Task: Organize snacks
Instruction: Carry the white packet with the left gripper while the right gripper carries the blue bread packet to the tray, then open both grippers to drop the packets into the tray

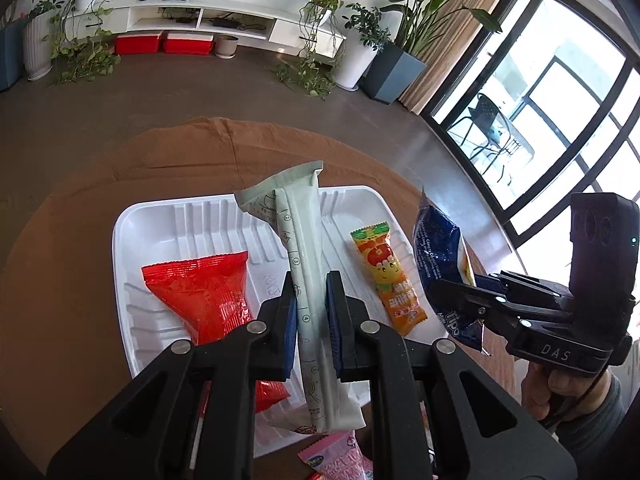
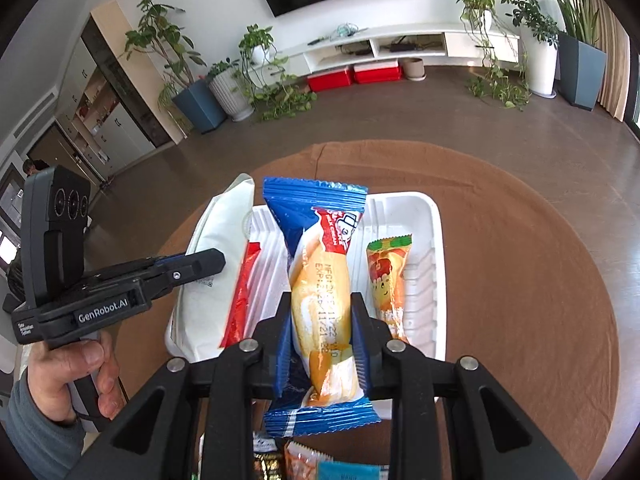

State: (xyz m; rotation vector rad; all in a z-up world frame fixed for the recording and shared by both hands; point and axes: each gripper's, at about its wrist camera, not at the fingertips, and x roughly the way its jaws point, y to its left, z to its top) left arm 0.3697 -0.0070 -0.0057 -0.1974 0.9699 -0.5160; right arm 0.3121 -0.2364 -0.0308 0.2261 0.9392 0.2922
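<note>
Meanwhile the left gripper (image 1: 312, 316) clamped a white packet (image 1: 305, 240) between its jaws, and the right gripper (image 2: 320, 340) pinched a blue cake wrapper (image 2: 320, 272) above the white tray (image 2: 424, 216)

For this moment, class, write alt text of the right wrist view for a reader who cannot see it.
The right gripper holds a blue-ended cake packet over a white tray containing an orange candy packet and a red packet. At left, the left gripper holds a white packet.
</note>
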